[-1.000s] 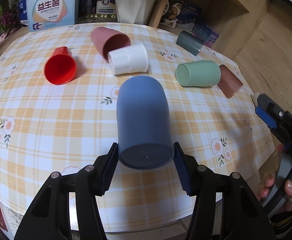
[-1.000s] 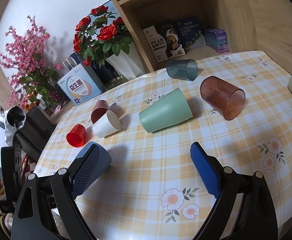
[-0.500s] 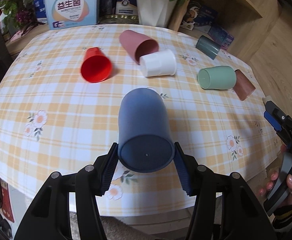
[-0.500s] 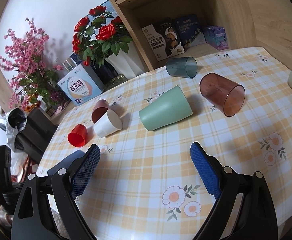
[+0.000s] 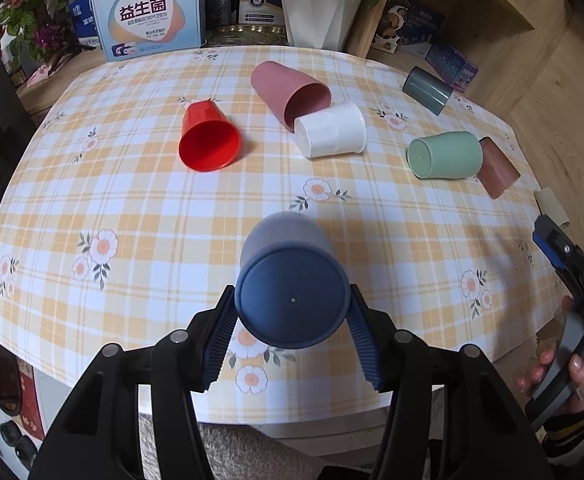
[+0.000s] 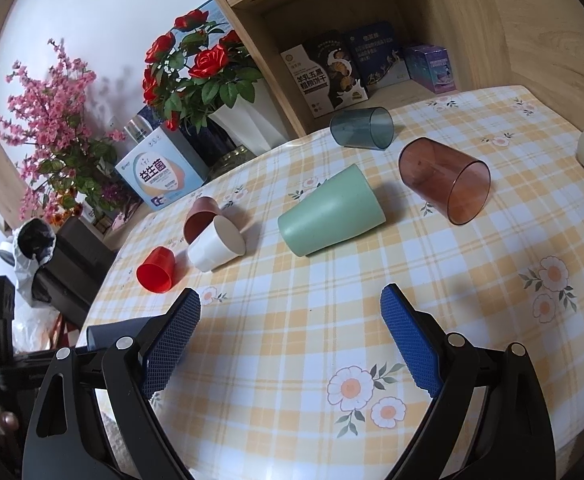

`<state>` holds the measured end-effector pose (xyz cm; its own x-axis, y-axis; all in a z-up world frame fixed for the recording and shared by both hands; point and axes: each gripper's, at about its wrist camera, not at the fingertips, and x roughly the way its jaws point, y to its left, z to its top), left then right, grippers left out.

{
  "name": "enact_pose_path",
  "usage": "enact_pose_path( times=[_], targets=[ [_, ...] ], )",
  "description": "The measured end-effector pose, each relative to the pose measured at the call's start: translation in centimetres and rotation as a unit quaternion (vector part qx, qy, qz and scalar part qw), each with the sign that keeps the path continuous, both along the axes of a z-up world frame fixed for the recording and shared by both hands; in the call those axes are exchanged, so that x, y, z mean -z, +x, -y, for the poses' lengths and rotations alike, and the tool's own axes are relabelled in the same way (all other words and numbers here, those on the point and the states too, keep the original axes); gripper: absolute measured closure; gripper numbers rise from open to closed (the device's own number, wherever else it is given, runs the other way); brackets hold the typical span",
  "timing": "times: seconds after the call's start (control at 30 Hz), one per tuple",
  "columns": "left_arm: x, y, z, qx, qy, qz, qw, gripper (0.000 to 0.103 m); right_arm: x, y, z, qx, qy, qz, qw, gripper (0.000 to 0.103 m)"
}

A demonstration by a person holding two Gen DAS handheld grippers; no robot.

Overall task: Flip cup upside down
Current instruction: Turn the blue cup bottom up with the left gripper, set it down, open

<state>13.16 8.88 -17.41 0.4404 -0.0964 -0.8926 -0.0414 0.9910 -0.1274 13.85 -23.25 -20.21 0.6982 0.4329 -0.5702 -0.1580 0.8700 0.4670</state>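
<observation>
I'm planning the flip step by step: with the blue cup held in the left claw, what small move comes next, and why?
Probably lower the blue cup, mouth first, onto the tablecloth. The left claw grips it near its closed base, which faces the camera, with the mouth pointing away and downward, apparently above the tablecloth.

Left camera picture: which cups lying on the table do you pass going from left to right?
Red cup → pink cup → white cup → green cup → brown cup.
</observation>
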Motion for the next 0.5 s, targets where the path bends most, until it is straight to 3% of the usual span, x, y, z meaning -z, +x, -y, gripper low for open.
enact_pose_path(
  times=[0.17, 0.5],
  targets=[
    [-0.1, 1.6, -0.2, -0.004, 0.001, 0.006, 1.0, 0.05, 0.3, 0.2, 0.4, 0.006, 0.004, -0.007, 1.0, 0.014],
    [0.2, 4.3, 1.6, 0.009, 0.041, 0.027, 0.9987, 0.05, 0.8, 0.3, 1.3, 0.015, 0.007, -0.018, 1.0, 0.014]
  ],
)
